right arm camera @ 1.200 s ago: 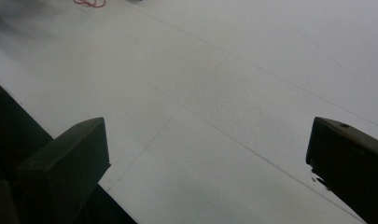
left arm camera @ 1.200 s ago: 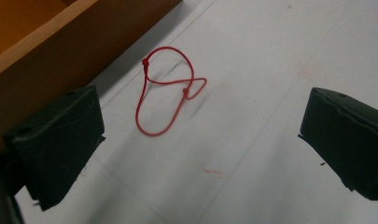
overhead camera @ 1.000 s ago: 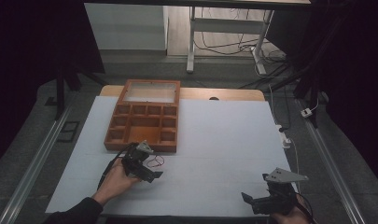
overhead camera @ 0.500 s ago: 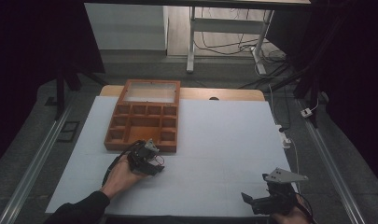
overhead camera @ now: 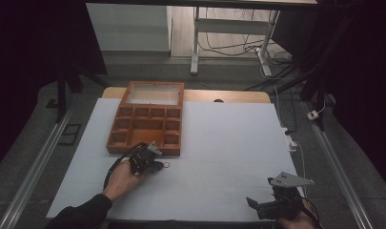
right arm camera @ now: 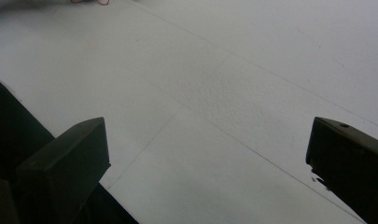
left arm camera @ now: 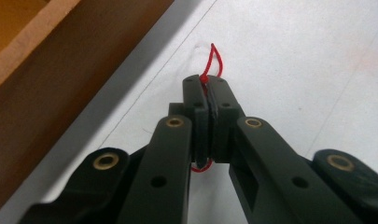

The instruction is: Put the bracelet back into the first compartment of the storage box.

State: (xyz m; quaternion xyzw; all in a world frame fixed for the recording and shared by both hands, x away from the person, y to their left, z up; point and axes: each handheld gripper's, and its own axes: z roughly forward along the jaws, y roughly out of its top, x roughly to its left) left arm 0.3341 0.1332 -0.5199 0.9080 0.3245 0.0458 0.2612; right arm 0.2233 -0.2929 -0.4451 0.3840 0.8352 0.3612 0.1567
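Note:
A thin red string loop (left arm camera: 216, 58) lies on the white table sheet beside the wooden compartment box (overhead camera: 178, 136). My left gripper (left arm camera: 207, 84) has just been closing and is now shut on this string, which sticks out past the tips and below the pads. In the high view, the left gripper (overhead camera: 157, 166) sits low at the box's front wall, with the string (overhead camera: 166, 165) at its tip. My right gripper (overhead camera: 252, 202) rests near the front right edge. Its jaws (right arm camera: 207, 154) stand wide open over bare sheet with nothing between them.
The box's brown side wall (left arm camera: 60, 74) runs close along the left gripper. Its glass-paned lid (overhead camera: 154, 94) lies open at the back. A cable and small white device (overhead camera: 315, 115) lie off the table's right edge, and a desk frame (overhead camera: 196, 43) stands behind.
The left gripper's jaws have shut on the red string after standing apart. The left hand shifted slightly toward the box. The right gripper has stayed still.

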